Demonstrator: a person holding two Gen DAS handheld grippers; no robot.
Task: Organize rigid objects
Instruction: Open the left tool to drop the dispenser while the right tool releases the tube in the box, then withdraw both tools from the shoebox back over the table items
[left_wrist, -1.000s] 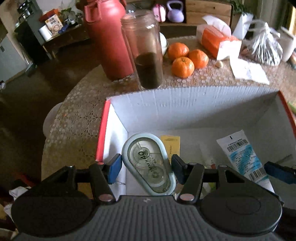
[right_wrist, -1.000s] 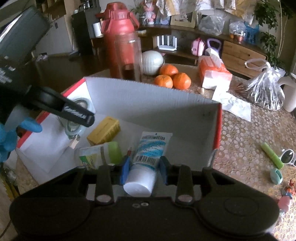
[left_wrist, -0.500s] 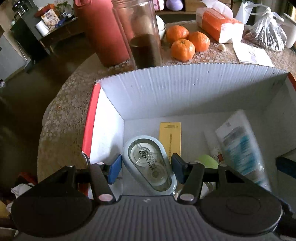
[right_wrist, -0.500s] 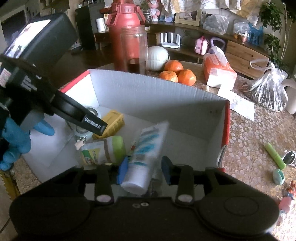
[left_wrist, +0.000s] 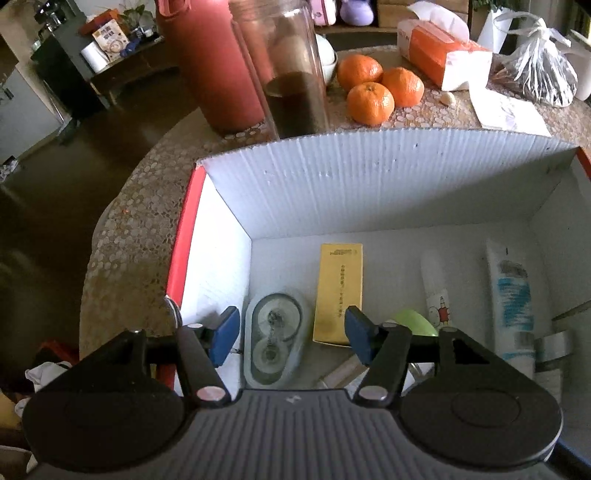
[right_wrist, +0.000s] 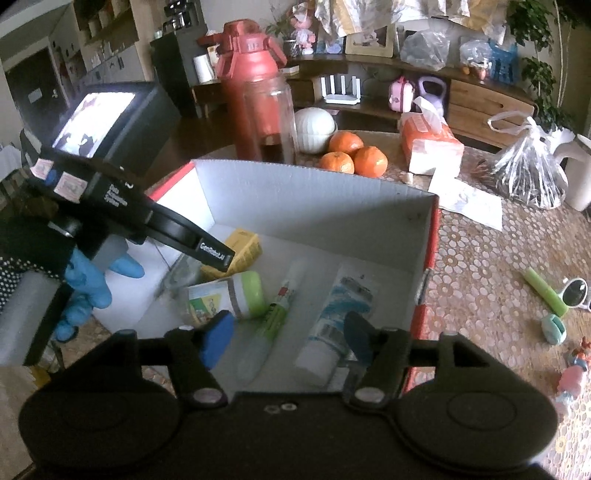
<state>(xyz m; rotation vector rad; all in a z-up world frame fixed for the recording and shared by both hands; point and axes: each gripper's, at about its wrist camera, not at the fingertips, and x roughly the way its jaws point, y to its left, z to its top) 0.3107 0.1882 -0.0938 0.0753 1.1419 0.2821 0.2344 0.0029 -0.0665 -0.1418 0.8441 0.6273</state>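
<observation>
A white cardboard box with red outer sides holds the items; it also shows in the right wrist view. A clear correction-tape dispenser lies on the box floor below my open left gripper, apart from the pads. Beside it lie a yellow box, a green-capped jar, a slim white tube and a blue-and-white tube. My right gripper is open and empty above the tubes.
A red flask, a glass jar, three oranges, a tissue pack and a plastic bag stand behind the box. A green marker, sunglasses and small toys lie to the right.
My left gripper let go of the tape dispenser, which now lies on the box floor. My right gripper opened and released the blue-and-white tube, which lies flat in the box.
</observation>
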